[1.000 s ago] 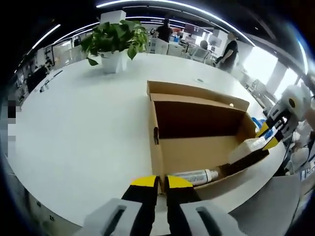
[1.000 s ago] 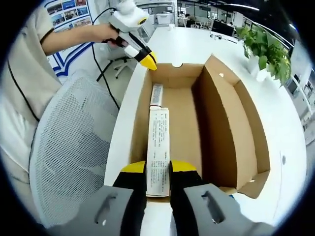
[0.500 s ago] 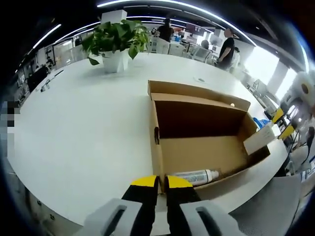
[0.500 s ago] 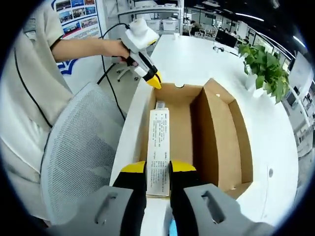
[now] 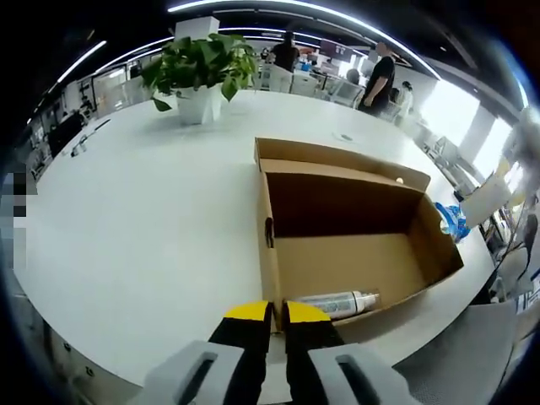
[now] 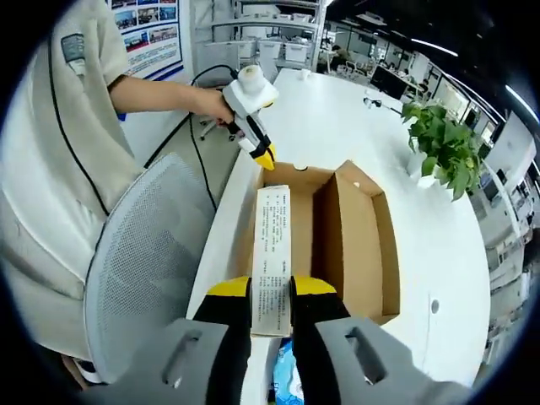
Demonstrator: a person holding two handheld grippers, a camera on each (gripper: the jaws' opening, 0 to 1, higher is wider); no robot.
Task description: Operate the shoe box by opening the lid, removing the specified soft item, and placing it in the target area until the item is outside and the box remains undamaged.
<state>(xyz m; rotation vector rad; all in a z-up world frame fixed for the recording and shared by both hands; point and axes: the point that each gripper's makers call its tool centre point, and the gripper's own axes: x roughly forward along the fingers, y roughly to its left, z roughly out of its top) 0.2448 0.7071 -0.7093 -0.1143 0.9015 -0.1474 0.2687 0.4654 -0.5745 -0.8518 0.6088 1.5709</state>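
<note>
Brown corrugated shoe box (image 5: 354, 245) lay open on the smooth white table (image 5: 143, 219). Right gripper (image 6: 271, 291) clamped a long printed white carton (image 6: 272, 257) above it. Left gripper (image 5: 277, 314), jaws nearly together, gripped the box wall; a white tube (image 5: 336, 302) lay inside.

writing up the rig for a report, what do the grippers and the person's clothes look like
The right gripper has light grey moulded bodies, black jaws and yellow tips. The left gripper is the same, with a rounded white handle and a black cable trailing from it. The person wears a beige short-sleeved shirt with thin dark seam lines and a small shoulder patch.
</note>
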